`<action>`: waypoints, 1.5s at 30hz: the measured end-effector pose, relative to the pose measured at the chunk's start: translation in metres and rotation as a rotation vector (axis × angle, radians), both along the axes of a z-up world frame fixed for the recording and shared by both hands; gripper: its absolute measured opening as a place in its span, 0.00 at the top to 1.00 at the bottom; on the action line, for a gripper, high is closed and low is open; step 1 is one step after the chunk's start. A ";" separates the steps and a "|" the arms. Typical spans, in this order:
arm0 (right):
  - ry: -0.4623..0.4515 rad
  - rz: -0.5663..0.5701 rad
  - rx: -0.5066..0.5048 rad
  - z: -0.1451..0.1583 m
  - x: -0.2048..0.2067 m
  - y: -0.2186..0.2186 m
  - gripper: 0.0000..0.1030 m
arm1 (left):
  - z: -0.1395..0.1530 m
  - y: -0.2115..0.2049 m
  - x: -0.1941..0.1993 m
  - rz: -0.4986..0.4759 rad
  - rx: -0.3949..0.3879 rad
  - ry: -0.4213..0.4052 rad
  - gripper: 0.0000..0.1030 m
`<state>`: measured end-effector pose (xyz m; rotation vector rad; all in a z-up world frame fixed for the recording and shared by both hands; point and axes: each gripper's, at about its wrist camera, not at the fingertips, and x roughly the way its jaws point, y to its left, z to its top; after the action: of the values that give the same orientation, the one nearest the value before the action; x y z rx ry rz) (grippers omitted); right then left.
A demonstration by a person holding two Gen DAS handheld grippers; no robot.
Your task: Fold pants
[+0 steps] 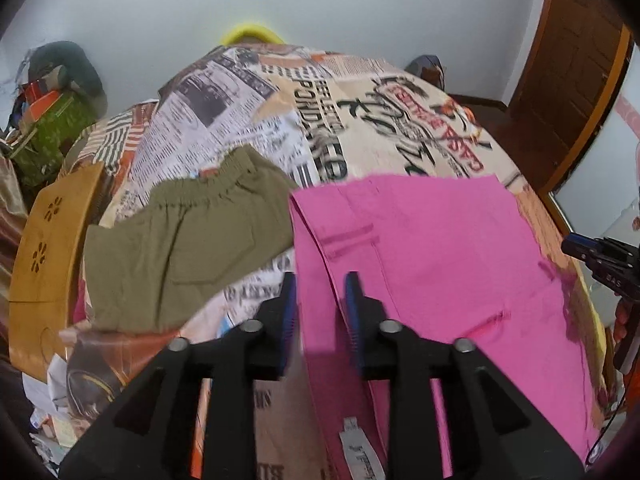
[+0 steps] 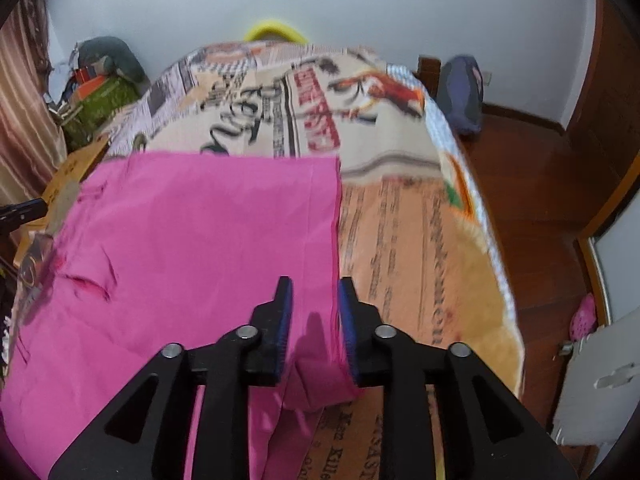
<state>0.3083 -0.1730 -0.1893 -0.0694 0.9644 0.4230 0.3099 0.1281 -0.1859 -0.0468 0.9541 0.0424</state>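
Pink pants (image 1: 432,248) lie spread on a bed with a newspaper-print cover (image 1: 248,112). My left gripper (image 1: 320,292) is open, its jaws astride the pants' left edge near the waistband, with a white label (image 1: 360,448) below. In the right wrist view the pink pants (image 2: 192,232) fill the left half. My right gripper (image 2: 314,300) is open, its jaws astride the pants' right edge, where the fabric bunches up between the fingers (image 2: 348,320). The right gripper also shows at the right edge of the left wrist view (image 1: 600,256).
Folded olive-green pants (image 1: 180,236) lie to the left of the pink ones. A wooden stool (image 1: 48,248) stands by the bed's left side, with clutter (image 1: 52,120) behind it. Wooden floor (image 2: 540,200) and a door lie to the right. A blue bag (image 2: 460,92) leans on the far wall.
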 end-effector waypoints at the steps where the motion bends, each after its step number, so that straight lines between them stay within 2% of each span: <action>1: -0.015 0.004 -0.001 0.004 0.002 0.001 0.68 | 0.001 0.002 0.005 0.004 0.002 -0.006 0.66; 3: -0.048 0.008 -0.007 0.010 0.008 0.005 0.64 | 0.001 0.005 0.014 0.009 0.002 -0.012 0.65; 5: -0.062 0.008 -0.003 0.013 0.016 0.008 0.63 | -0.003 0.007 0.025 0.010 -0.005 -0.005 0.65; 12: -0.055 -0.004 0.021 0.005 0.052 0.014 0.63 | -0.026 0.010 0.063 -0.010 -0.004 0.043 0.65; 15: -0.031 0.002 0.020 -0.007 0.071 0.019 0.63 | -0.037 0.013 0.070 -0.024 0.002 0.066 0.65; 21: 0.089 -0.002 0.064 -0.042 0.110 0.026 0.63 | -0.052 0.019 0.078 -0.050 -0.017 0.087 0.63; 24: 0.083 0.005 0.078 -0.047 0.118 0.029 0.63 | -0.057 0.021 0.085 -0.055 -0.024 0.092 0.61; 28: 0.074 0.027 0.065 -0.049 0.126 0.036 0.63 | -0.062 0.023 0.096 -0.054 -0.051 0.099 0.61; 33: 0.060 0.064 0.005 -0.054 0.127 0.045 0.62 | -0.073 0.029 0.103 -0.036 -0.134 0.114 0.61; 35: 0.048 0.076 -0.022 -0.054 0.126 0.048 0.65 | -0.074 0.032 0.102 -0.029 -0.165 0.109 0.62; 36: 0.044 0.082 -0.027 -0.054 0.125 0.050 0.73 | -0.074 0.033 0.102 -0.028 -0.175 0.106 0.63; 37: 0.041 0.085 -0.034 -0.054 0.125 0.051 0.86 | -0.074 0.033 0.101 -0.028 -0.183 0.105 0.67; 38: 0.040 0.083 -0.044 -0.053 0.125 0.051 0.92 | -0.073 0.033 0.101 -0.022 -0.180 0.106 0.68; 41: 0.047 0.077 -0.029 -0.050 0.125 0.052 0.95 | -0.067 0.030 0.101 -0.016 -0.143 0.102 0.88; 45: -0.001 0.062 -0.027 -0.035 0.123 0.053 0.96 | -0.053 0.029 0.100 -0.017 -0.109 0.078 0.93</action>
<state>0.4314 -0.1199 -0.2241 -0.1242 0.9688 0.4673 0.4098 0.1572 -0.2389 -0.1384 1.0342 -0.0239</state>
